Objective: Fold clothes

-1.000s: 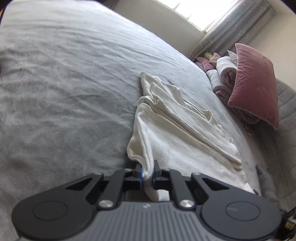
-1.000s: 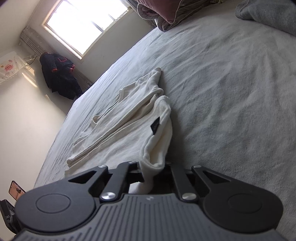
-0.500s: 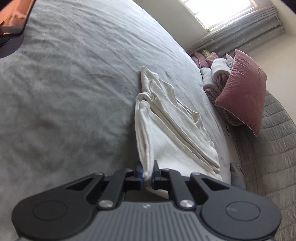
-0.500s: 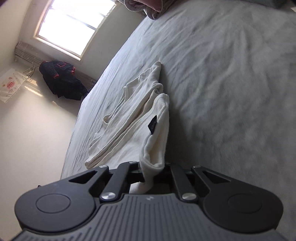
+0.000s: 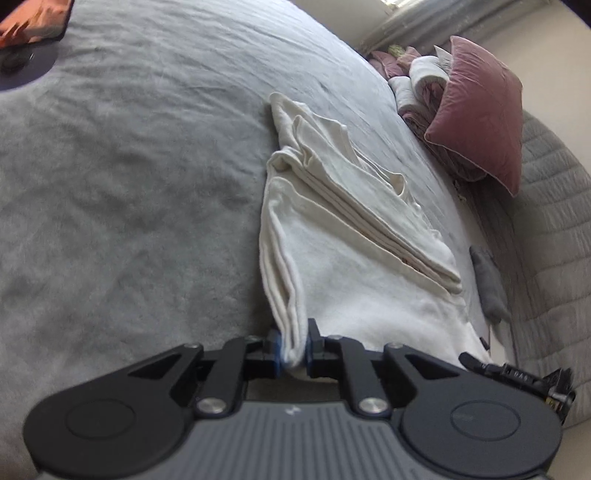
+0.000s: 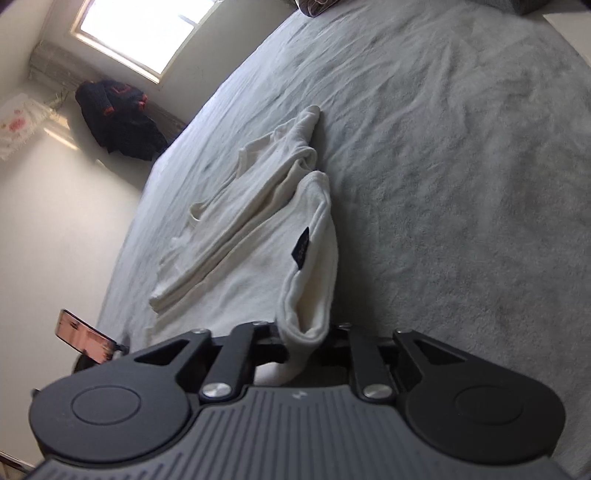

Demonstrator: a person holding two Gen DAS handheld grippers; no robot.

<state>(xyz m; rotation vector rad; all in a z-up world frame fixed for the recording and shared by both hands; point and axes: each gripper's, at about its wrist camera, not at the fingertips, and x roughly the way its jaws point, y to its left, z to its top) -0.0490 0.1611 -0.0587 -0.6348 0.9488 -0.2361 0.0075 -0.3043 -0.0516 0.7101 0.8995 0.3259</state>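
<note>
A cream-white garment [image 5: 343, 236] lies partly folded on a bed covered with a grey blanket [image 5: 122, 177], its sleeves laid across the body in a long diagonal band.

From the left wrist camera, the left gripper [image 5: 293, 349] has its jaws pressed together on a bunched edge of the garment, which rises from the bed into the jaws. This view alone shows a dusty-pink velvet pillow [image 5: 480, 122] propped on a heap of bedding [image 5: 413, 88], a quilted grey headboard [image 5: 546, 236], a small grey cloth [image 5: 487, 284] beside the garment, and an orange item [image 5: 33, 22] at the top left corner.

From the right wrist camera, the right gripper [image 6: 306, 332] pinches a thick rolled edge of the same garment [image 6: 243, 251], near a small dark label [image 6: 301, 247] sewn into the fabric. Only this view shows a bright window [image 6: 147, 29], dark clothing [image 6: 118, 114] hanging in the corner below it, and a phone [image 6: 83, 336] standing off the bed's edge.
</note>
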